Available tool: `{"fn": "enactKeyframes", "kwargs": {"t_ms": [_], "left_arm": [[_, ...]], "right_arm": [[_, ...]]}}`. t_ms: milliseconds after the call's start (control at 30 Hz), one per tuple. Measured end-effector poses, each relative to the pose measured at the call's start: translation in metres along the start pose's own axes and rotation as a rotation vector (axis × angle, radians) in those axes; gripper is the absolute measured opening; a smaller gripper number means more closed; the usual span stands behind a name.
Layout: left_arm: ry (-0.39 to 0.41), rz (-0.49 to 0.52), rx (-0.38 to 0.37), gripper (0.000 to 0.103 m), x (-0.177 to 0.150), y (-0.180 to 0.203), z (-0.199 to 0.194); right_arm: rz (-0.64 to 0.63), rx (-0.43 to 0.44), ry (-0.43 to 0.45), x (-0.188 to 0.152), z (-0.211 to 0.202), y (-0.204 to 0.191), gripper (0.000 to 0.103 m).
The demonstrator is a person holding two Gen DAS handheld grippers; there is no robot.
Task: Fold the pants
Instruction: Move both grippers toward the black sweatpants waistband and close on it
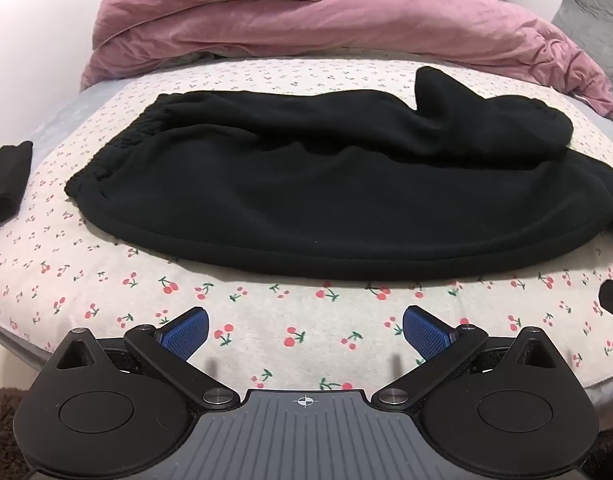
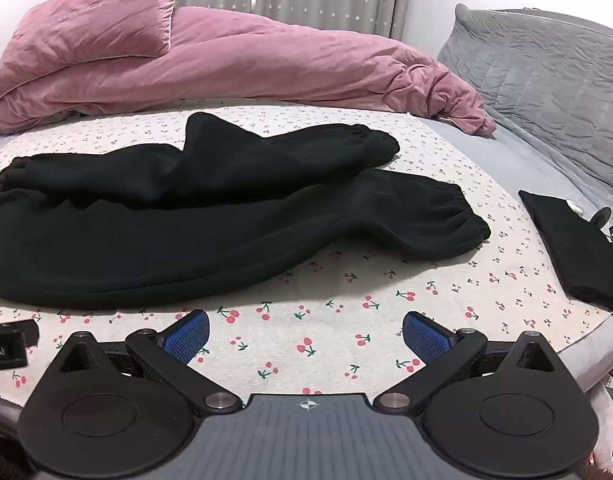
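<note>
Black fleece: the pants (image 1: 306, 184) lie across the middle of both views on the cherry-print sheet (image 1: 266, 320), waistband at the left, cuffs at the right.
Fold state: the far leg lies partly over the near one, rumpled, with one ridge standing up; cuffs (image 2: 462, 216) are not aligned.
Progress: early, judged from the lay; legs need squaring, and the lengthwise folds appear not yet made.
Left gripper (image 1: 305, 330): jaws spread wide, nothing between them, short of the near hem.
Right gripper (image 2: 305, 332): jaws spread wide, empty, near the cuff end.
Background: pink duvet (image 2: 226, 64) in the upper frame; a folded black item (image 2: 574, 248) at the right edge.
</note>
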State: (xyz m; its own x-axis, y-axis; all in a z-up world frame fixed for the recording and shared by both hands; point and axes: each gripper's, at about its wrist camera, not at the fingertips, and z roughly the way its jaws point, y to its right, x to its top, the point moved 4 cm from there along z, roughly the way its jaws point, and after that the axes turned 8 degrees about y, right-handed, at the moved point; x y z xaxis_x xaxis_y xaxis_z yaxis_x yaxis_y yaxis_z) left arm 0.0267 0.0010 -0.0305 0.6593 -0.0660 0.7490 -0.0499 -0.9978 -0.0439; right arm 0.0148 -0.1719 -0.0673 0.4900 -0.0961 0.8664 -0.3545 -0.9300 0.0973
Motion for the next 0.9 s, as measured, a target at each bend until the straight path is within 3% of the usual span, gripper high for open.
{"fn": "enactKeyframes", "kwargs": {"t_ms": [333, 467, 600, 767, 900], "left_arm": [[0.0, -0.01, -0.004, 0.103, 0.002, -0.001, 0.0], [0.031, 0.01, 0.01, 0.103, 0.006, -0.006, 0.002], [0.046, -0.002, 0.0, 0.103, 0.013, -0.023, 0.009], [0.153, -0.065, -0.035, 0.103, 0.022, -0.053, 0.013], [0.183, -0.042, 0.025, 0.103, 0.036, -0.077, 0.018]], "right_arm": [[-0.029, 0.022, 0.005, 0.003, -0.001, -0.004, 0.103], [-0.084, 0.04, 0.038, 0.012, -0.002, -0.002, 0.103], [-0.05, 0.09, 0.083, 0.022, 0.001, 0.013, 0.103], [-0.005, 0.156, 0.053, 0.034, 0.017, 0.028, 0.103], [0.025, 0.197, 0.037, 0.046, 0.03, 0.041, 0.103]]}}
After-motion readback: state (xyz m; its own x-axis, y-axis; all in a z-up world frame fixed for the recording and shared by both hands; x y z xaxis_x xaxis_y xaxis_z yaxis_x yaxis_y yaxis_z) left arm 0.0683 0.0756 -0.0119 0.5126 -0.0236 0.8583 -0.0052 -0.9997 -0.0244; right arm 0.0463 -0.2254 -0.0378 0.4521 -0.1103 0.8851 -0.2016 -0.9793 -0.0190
